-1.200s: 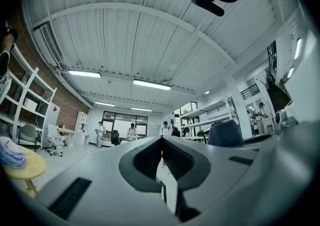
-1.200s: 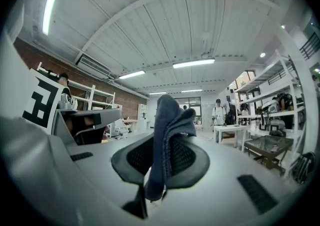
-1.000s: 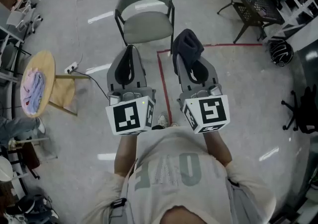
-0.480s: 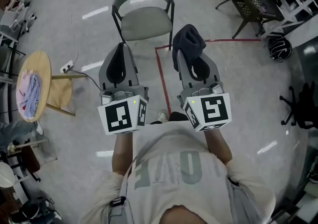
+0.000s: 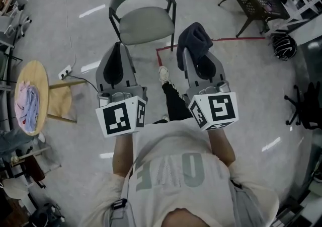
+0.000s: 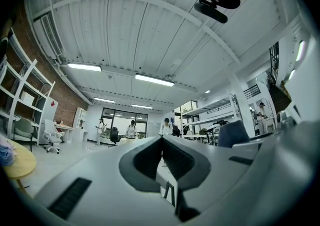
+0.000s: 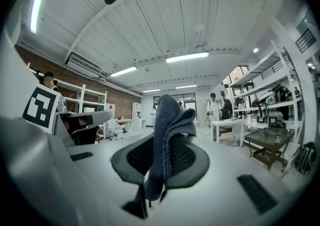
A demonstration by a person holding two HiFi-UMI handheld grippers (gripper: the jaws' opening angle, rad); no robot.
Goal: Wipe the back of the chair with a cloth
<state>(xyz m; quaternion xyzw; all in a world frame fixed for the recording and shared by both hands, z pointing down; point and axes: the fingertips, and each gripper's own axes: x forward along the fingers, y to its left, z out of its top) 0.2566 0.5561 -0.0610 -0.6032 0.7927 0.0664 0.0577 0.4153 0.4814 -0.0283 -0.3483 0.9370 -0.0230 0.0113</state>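
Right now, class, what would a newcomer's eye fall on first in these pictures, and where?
Most striking is the dark blue cloth bunched in the right hand-held gripper, just right of centre in the head view. Beside it, the left hand-held gripper is shut on nothing. Ahead of both stands a grey chair, not yet touched.

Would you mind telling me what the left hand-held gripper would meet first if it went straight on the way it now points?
Most likely the chair: the left hand-held gripper, jaws shut and empty, points toward its seat. Height is unclear, so it might pass above.
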